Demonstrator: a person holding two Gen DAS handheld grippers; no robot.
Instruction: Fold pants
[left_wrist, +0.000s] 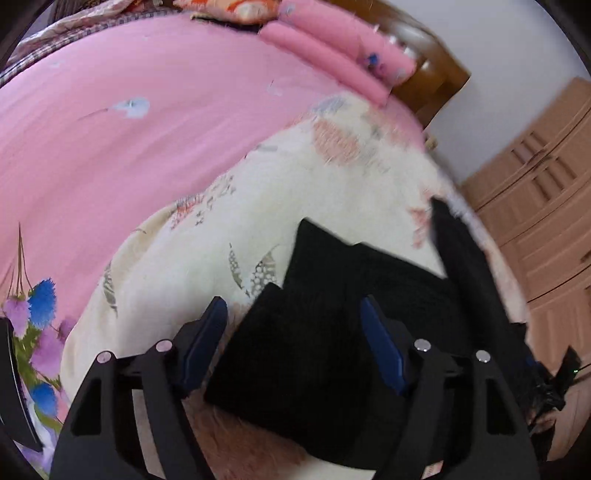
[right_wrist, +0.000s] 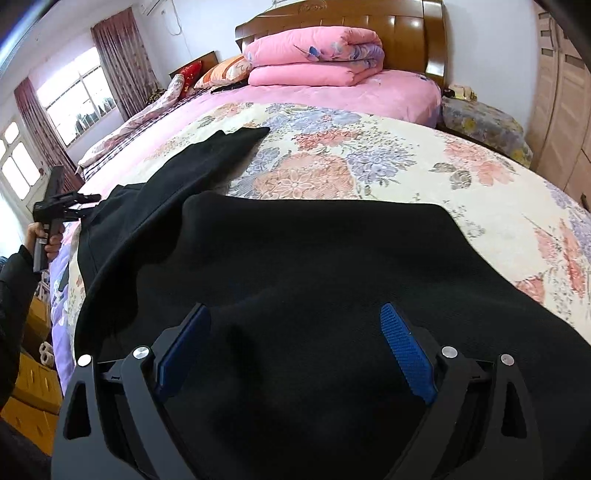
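Black pants (right_wrist: 314, 258) lie spread on a cream floral blanket (right_wrist: 369, 155) on the bed, with one leg (right_wrist: 221, 155) stretching away to the far left. My right gripper (right_wrist: 295, 332) hovers over the broad part of the pants, open, its blue pads (right_wrist: 406, 354) wide apart. In the left wrist view a folded, layered end of the pants (left_wrist: 314, 314) lies under and between the fingers of my left gripper (left_wrist: 293, 332), which is open too. A hand holds the left gripper (right_wrist: 62, 206) at the bed's left edge in the right wrist view.
A folded pink quilt (right_wrist: 314, 55) and pillows sit by the wooden headboard (right_wrist: 406, 33). A pink sheet (left_wrist: 147, 129) covers the bed's far half. A floral-covered stool (right_wrist: 480, 122) and a wardrobe (right_wrist: 565, 110) stand to the right, boxes (right_wrist: 33, 387) on the floor to the left.
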